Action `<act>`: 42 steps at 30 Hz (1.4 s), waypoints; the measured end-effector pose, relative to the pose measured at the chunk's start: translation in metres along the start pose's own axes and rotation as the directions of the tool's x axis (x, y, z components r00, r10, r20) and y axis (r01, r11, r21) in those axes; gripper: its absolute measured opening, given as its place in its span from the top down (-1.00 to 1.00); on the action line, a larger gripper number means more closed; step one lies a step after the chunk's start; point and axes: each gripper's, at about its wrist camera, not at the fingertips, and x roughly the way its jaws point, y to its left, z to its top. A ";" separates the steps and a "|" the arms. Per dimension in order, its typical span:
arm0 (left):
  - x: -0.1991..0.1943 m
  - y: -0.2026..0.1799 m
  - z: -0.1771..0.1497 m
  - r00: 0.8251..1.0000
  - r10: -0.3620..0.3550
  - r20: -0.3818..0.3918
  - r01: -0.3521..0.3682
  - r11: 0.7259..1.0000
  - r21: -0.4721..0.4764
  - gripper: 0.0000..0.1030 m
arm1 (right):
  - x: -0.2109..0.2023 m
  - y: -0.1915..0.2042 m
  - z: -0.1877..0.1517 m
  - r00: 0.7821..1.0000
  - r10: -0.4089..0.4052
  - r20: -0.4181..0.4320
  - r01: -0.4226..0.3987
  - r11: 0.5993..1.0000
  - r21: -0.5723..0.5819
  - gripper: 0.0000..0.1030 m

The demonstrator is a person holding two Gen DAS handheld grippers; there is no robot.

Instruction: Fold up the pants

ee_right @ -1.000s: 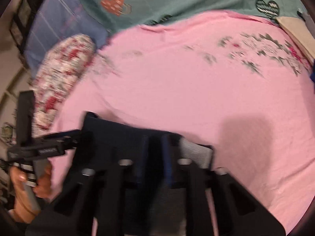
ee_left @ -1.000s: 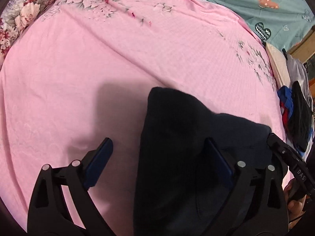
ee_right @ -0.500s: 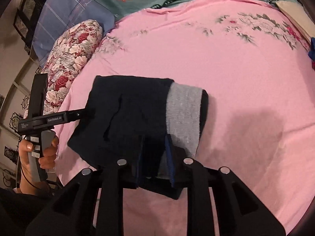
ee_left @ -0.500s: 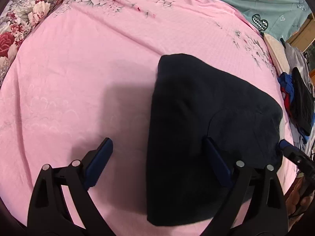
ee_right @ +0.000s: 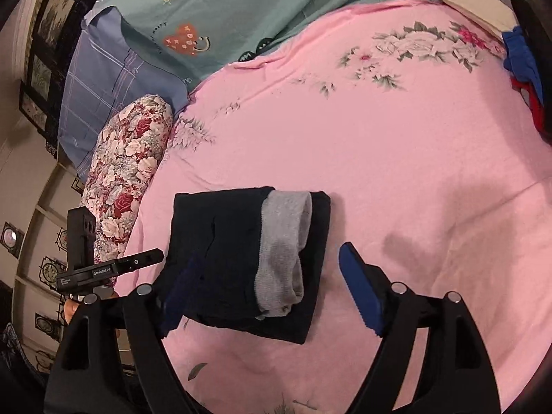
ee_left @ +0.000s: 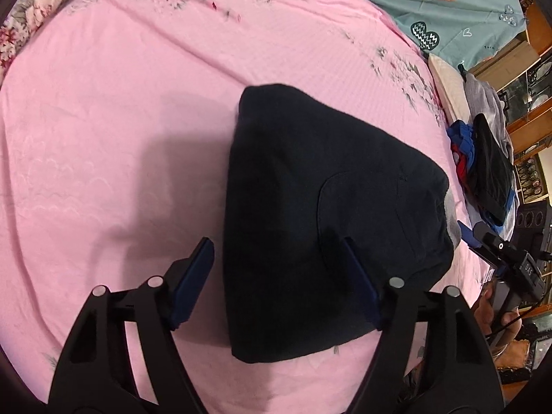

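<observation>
the right gripper (ee_right: 272,283) has just let go: its jaws, pinched on the dark pants (ee_right: 241,258) a second ago, have just been opening and now stand wide, gripping nothing. the folded bundle lies on the pink sheet (ee_right: 396,172) ahead of them, so the fold looks done. the left gripper (ee_left: 277,272), jaws wide though narrowing, straddles the bundle's edge, apparently unclamped.

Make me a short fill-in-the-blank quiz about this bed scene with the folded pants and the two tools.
1. The folded dark pants lie on a ____ bedsheet.
2. The band showing on the pants is ____.
3. The right tool is ____, gripping nothing.
4. The pillow beside the sheet has a ____ print.

Missing words: pink; grey; open; floral
</observation>
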 end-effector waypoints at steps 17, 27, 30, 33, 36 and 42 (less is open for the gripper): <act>-0.004 0.008 0.048 0.991 0.104 0.084 -0.099 0.993 -0.058 -0.46 | 0.024 0.013 0.010 0.992 -0.108 0.060 0.113 0.989 -0.091 -0.56; 0.006 0.006 0.072 0.986 0.125 0.113 -0.114 0.989 -0.097 -0.49 | 0.034 0.041 0.024 0.983 -0.153 0.105 0.175 0.953 -0.249 0.32; 0.026 0.019 0.071 0.989 0.130 0.065 -0.121 0.985 -0.122 -0.54 | 0.043 0.046 0.030 0.986 -0.140 0.094 0.160 0.951 -0.266 0.32; 0.035 0.013 0.068 0.980 0.180 0.086 -0.175 0.983 -0.062 -0.61 | 0.065 0.033 0.032 0.977 -0.212 0.031 0.213 0.942 -0.258 0.31; 0.035 0.011 0.067 0.976 0.203 0.082 -0.198 0.978 -0.068 -0.64 | 0.077 0.018 0.026 0.967 -0.255 0.010 0.249 0.935 -0.254 0.00; 0.003 0.018 0.055 0.986 0.147 0.075 -0.139 0.985 -0.100 -0.61 | 0.075 0.011 0.020 0.975 -0.222 -0.018 0.213 0.953 -0.216 -0.08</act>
